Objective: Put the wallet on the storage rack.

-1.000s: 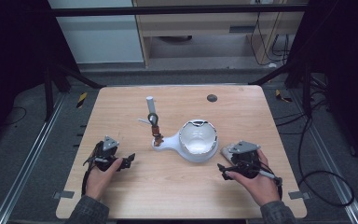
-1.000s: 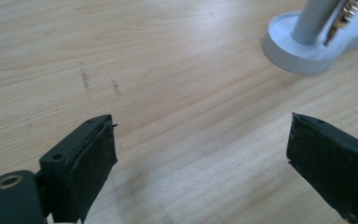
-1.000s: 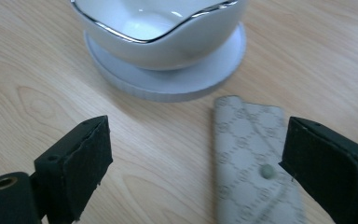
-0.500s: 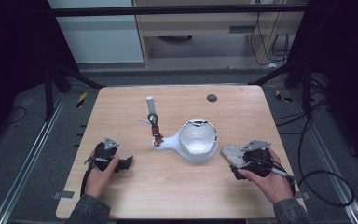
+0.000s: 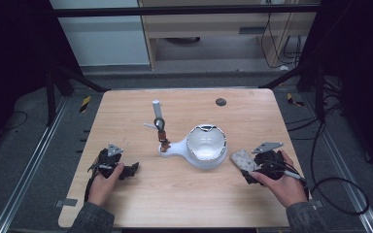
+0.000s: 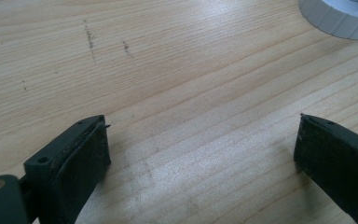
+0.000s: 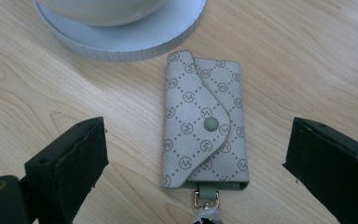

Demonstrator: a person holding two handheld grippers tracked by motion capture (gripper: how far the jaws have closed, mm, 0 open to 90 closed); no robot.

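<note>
We see the right gripper (image 7: 200, 163) with jaws spread wide, just opened further, either side of a grey patterned key pouch (image 7: 205, 123) lying flat on the tabletop (image 5: 184, 194), untouched, just beside a white round base (image 7: 121, 32). The left gripper (image 6: 200, 154) has also just opened further, wide and empty over bare wood.

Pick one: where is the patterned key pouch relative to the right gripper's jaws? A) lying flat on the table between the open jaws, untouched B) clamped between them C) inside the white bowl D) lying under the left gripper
A: in the right gripper view the key pouch lies flat on the table, with the right gripper open and both pads clear of it.
</note>
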